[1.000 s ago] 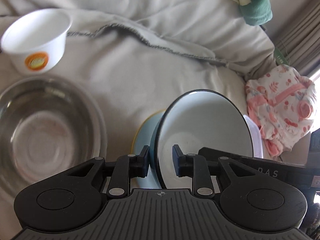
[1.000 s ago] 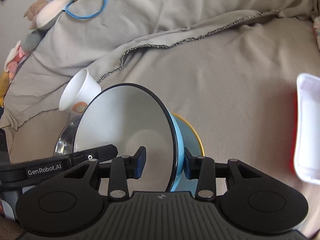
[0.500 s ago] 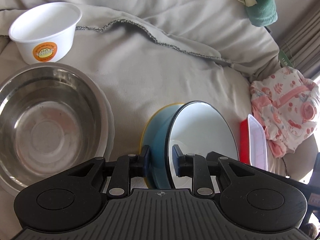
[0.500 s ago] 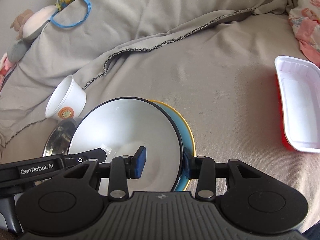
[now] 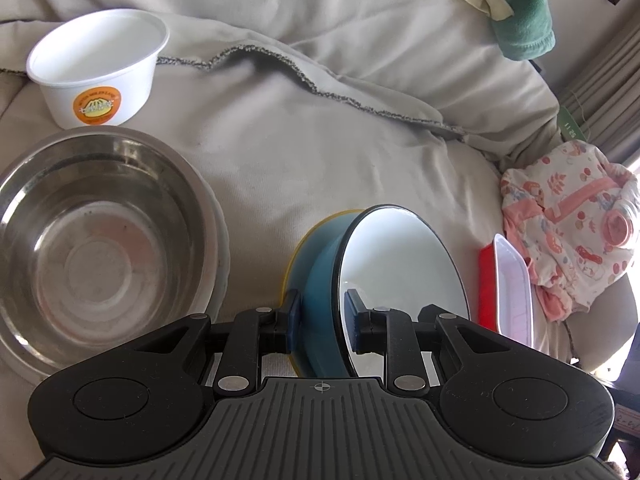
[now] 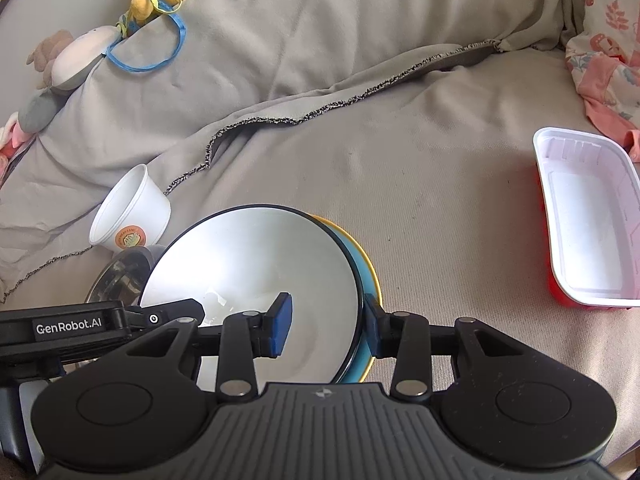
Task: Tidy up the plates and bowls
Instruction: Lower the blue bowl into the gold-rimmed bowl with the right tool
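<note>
Two grippers clamped one blue bowl [image 5: 320, 300] by opposite sides of its rim: the left gripper [image 5: 320, 317] and the right gripper [image 6: 326, 326] each had one finger inside, one outside. The bowl sat tilted over a yellow plate [image 6: 370, 270] on the sofa cover [image 5: 320, 152], a steel bowl [image 5: 92, 256] at nine o'clock, a red tray [image 6: 584, 236] at three.

Your support is a beige cloth-covered cushion [image 5: 320, 160]. On it: round stainless-steel bowl [image 5: 96, 248], white paper cup with orange label [image 5: 98, 76] just behind, red-and-white rectangular plastic tray [image 6: 584, 232], pink floral cloth bundle [image 5: 568, 224].
</note>
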`<state>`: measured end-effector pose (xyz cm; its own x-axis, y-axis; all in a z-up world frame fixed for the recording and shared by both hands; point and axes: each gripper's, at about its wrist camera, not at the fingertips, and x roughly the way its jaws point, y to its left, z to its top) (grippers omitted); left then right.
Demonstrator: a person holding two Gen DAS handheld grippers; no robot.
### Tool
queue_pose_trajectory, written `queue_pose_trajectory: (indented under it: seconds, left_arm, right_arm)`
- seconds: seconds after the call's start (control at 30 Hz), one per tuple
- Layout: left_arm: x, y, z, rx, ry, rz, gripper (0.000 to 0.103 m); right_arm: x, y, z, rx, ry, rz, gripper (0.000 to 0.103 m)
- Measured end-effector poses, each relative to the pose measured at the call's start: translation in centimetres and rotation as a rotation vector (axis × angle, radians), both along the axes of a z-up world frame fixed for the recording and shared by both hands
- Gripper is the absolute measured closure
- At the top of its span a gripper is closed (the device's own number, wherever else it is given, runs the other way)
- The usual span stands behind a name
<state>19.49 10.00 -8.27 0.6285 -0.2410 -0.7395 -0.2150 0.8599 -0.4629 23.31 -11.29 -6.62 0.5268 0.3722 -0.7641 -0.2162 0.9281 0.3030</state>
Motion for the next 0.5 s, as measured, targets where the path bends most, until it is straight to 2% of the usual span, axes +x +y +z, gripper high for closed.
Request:
queue_pose_trajectory:
  seconds: [0.17, 0.33, 0.5]
  left_arm:
    - [-0.5, -0.2, 0.4, 0.014, 0.004, 0.016, 0.077]
    - [-0.9, -0.3, 2.3, 0.051, -0.029, 0.042, 0.077]
    - [0.1, -1.3, 3.6, 0.056, -0.062, -0.008, 0.079]
  right_arm:
    - [-0.4, 0.5, -0.1, -0.046, -0.038, 0.037, 0.065]
    - [0.0, -0.3, 0.6, -0.010, -0.009, 0.032, 0.065]
    - [0.1, -0.4, 1.8, 0.013, -0.040, 0.040, 0.066]
